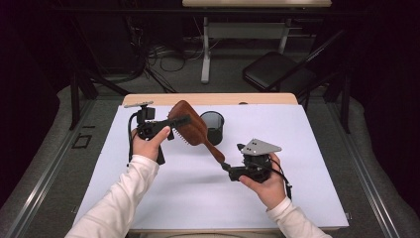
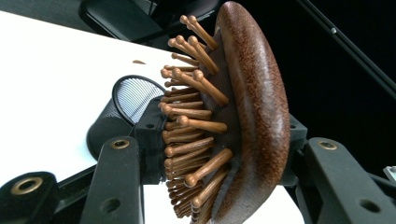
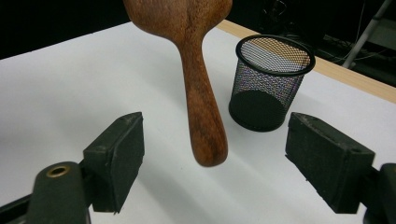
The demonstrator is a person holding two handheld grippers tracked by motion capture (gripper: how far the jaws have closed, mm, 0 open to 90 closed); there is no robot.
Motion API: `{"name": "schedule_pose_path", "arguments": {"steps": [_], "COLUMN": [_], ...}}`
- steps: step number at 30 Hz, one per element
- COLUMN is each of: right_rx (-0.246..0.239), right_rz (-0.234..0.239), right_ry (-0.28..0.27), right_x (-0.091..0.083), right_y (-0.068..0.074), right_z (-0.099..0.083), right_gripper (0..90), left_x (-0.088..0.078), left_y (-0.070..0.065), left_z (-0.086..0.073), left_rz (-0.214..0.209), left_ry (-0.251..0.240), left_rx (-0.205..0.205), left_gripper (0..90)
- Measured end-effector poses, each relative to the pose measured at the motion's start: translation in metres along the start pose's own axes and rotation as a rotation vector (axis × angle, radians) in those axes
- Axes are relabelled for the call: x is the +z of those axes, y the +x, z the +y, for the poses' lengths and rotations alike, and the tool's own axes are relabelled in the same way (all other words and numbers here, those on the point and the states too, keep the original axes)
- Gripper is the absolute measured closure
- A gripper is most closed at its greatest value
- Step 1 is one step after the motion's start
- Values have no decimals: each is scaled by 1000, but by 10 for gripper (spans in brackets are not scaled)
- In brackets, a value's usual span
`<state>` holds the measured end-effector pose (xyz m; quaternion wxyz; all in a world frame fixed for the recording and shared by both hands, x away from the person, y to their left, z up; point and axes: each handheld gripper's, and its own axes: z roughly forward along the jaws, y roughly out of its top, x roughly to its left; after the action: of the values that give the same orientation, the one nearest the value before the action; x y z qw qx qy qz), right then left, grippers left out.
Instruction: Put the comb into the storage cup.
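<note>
Covering most of the wooden table (image 1: 277, 98), a white sheet (image 1: 198, 193) is seen in the high view, and everything handled sits on or above it. Beyond the table, on the grey floor, a black folding chair (image 1: 277, 72) is visible.

Next in size comes the wooden hairbrush (image 1: 190, 126), which is held up off the sheet, tilted, with its oval head toward the left and its handle slanting down to the right. In the left gripper view the head (image 2: 252, 107) is shown edge-on, with the rounded back on one side and the knobbed wooden bristles (image 2: 196, 126) on the other. The head is clamped by the left gripper (image 1: 173, 123), one pad pressed against the bristle side and the other against the back (the grip is across the thickness of the head).

A black mesh cup (image 1: 213, 127) is stood upright on the sheet just behind the brush handle; in the right gripper view the cup (image 3: 272, 84) is seen just beyond the handle and to its right.

The right gripper (image 1: 229, 168) is held just at the handle's tip. Its jaws are spread apart, and in its own view the rounded handle end (image 3: 205, 140) hangs between the two pads, touched by neither.
</note>
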<state>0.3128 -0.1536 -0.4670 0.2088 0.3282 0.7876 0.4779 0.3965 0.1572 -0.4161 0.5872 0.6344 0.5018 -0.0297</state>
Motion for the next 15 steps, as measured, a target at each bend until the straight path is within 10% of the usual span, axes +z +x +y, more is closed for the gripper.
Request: {"name": "schedule_pose_path", "arguments": {"steps": [15], "right_rx": [39], "right_rz": [3], "right_ry": [0], "right_x": [-5], "right_y": [-6], "right_z": [-6], "right_gripper": [171], "left_x": [-3], "left_y": [-9], "left_z": [6], "left_rz": [26], "left_ry": [-19], "left_rx": [95], "left_gripper": [503]}}
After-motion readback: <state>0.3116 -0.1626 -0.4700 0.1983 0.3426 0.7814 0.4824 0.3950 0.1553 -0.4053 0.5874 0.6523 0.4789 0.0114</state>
